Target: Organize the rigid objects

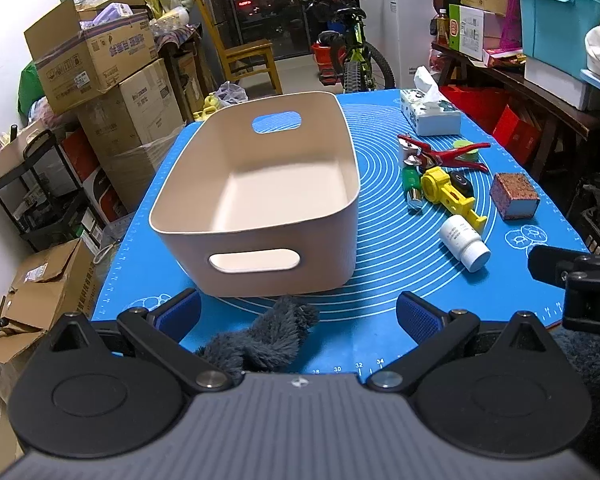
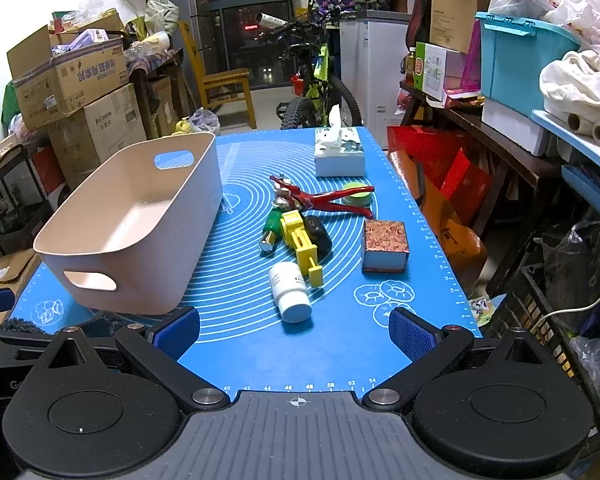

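While both claws, left claw [image 1: 298, 314] and right claw [image 2: 294, 330], hover spread and empty, the beige plastic bin [image 1: 260, 196] sits empty on the blue-matted surface [image 2: 240, 332], the white pill bottle [image 2: 290, 290] lying beside it.

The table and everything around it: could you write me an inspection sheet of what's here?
Surface: blue mat with white rings.
Job's things: empty beige bin; white bottle lying down, yellow tool, red pliers, patterned box beside it.
Clutter: tissue box at the far end.
Grippers: left gripper and right gripper both open, holding nothing.
Cables: white cable at right.
Surroundings: cardboard boxes, bicycle, teal crate.
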`<action>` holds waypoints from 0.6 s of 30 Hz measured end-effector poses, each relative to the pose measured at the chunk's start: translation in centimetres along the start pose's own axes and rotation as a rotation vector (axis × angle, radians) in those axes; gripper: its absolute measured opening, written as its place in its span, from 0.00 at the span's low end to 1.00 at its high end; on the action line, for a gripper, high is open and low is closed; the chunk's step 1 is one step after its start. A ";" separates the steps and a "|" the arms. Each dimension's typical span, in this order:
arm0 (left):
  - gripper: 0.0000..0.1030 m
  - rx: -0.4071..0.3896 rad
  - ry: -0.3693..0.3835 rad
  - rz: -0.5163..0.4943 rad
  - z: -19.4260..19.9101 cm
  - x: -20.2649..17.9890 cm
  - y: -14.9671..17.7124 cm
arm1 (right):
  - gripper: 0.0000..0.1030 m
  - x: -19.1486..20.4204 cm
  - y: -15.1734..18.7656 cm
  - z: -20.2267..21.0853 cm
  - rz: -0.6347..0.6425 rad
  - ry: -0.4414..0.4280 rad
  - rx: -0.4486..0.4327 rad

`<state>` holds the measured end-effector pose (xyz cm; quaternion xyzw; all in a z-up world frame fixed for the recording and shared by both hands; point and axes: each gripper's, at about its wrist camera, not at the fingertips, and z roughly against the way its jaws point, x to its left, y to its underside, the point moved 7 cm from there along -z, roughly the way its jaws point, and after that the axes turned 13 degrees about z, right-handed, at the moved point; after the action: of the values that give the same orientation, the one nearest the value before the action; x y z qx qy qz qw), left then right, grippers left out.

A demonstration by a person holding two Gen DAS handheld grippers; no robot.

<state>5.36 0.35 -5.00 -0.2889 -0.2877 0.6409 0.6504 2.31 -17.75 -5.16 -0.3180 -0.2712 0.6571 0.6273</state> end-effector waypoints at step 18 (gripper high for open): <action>1.00 -0.008 -0.027 0.076 0.1 4.3 -3.6 | 0.98 -1.7 -1.9 0.6 -0.039 -0.009 -0.020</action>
<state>7.70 4.61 -2.26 -0.2935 -0.2877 0.6677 0.6207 3.13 -19.33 -3.18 -0.3160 -0.2867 0.6433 0.6357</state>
